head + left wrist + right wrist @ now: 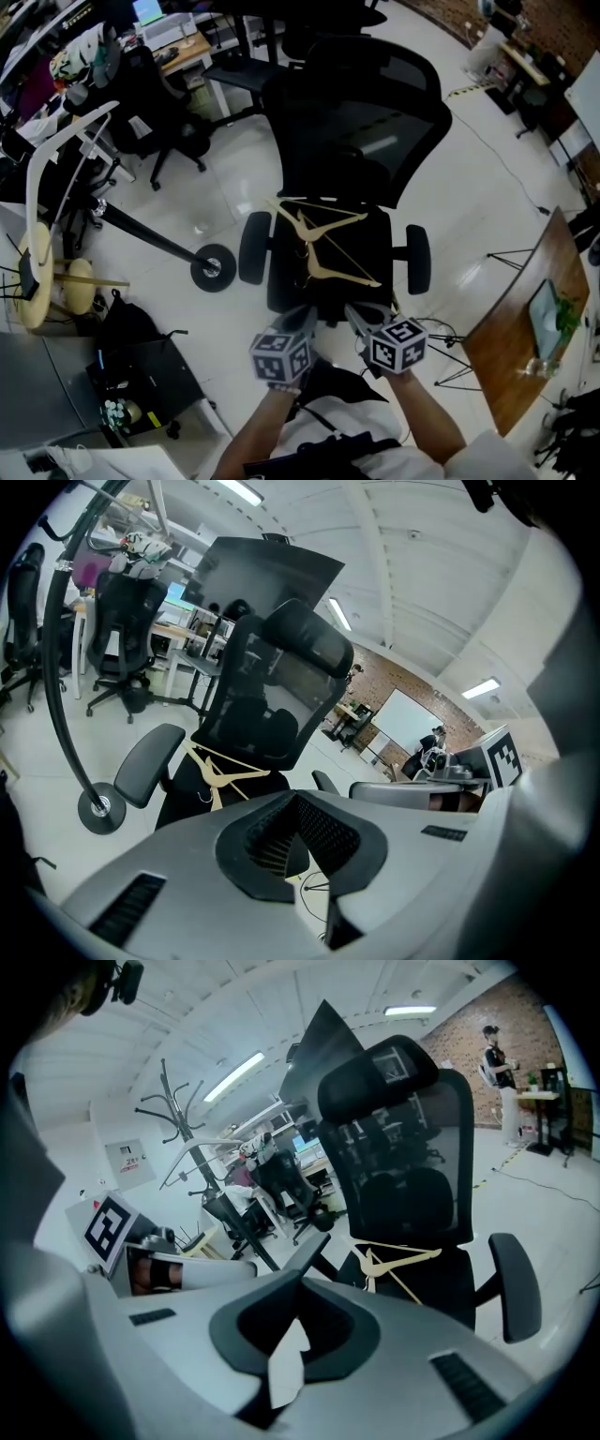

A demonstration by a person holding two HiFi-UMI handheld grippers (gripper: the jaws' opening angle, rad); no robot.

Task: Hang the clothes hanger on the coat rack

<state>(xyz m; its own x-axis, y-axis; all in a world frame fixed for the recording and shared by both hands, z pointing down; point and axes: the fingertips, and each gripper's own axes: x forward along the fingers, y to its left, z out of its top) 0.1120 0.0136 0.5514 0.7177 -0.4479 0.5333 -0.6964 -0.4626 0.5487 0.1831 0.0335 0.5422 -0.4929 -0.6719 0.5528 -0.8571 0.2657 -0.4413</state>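
Two light wooden clothes hangers [323, 236] lie crossed on the seat of a black mesh office chair [361, 112]. They also show in the left gripper view as hangers [217, 771] and in the right gripper view as hangers [398, 1262]. The coat rack [150, 234] stands to the left, a black pole on a round base, with its hooked top [178, 1115] seen in the right gripper view. My left gripper [307, 320] and right gripper [357, 318] hover side by side just short of the seat's front edge. Both are shut and hold nothing.
A wooden table [514, 349] stands at the right with a tripod's legs beside it. More office chairs [167, 112] and desks fill the upper left. A black bag [141, 367] and a round stool [80, 283] sit at the lower left.
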